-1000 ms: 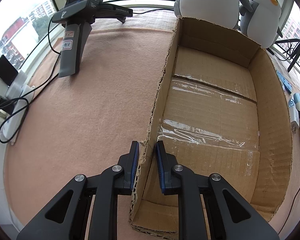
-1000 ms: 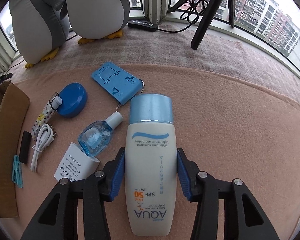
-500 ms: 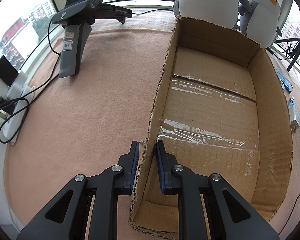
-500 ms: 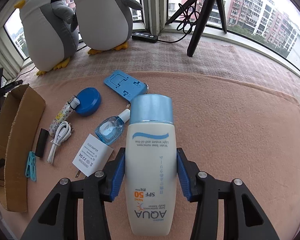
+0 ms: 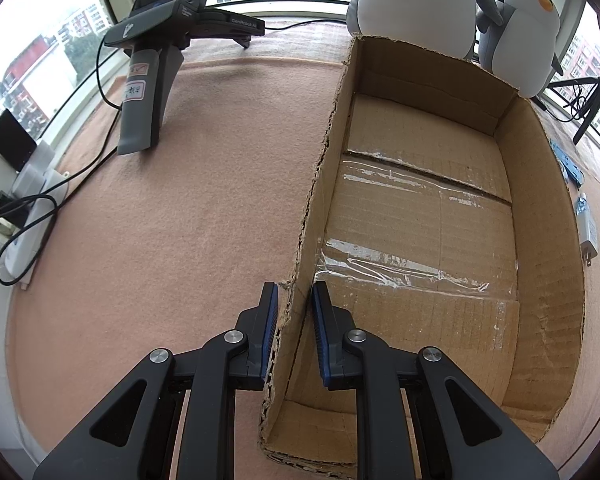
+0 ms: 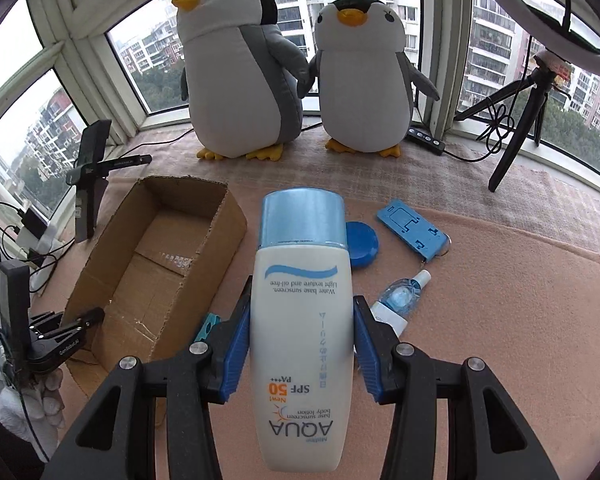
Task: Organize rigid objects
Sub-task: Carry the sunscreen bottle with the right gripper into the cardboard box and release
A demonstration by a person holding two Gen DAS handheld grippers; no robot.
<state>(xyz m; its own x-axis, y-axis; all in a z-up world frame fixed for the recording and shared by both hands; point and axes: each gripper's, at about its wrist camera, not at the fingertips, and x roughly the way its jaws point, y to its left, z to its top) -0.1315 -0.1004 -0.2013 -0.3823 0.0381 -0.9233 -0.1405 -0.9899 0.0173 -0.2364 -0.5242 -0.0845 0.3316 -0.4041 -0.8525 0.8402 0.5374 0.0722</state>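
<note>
The left tool (image 5: 293, 312) straddles the near wall of the cardboard box (image 5: 540, 216), its pads closed against the torn edge, most likely to keep the light box from sliding on the table (image 5: 180, 200) while things go in. The right tool (image 6: 302, 332) is clamped on the sides of a sunscreen bottle (image 6: 302, 320), cap pointing away, held above the table and beside the box's open top, so it is ready to be carried across and lowered inside. The box looks empty. A blue round tin (image 6: 362, 243), blue stand (image 6: 414, 233) and small spray bottle (image 6: 402, 295) wait on the table; whether the left pads truly pinch the cardboard is hard to judge.
</note>
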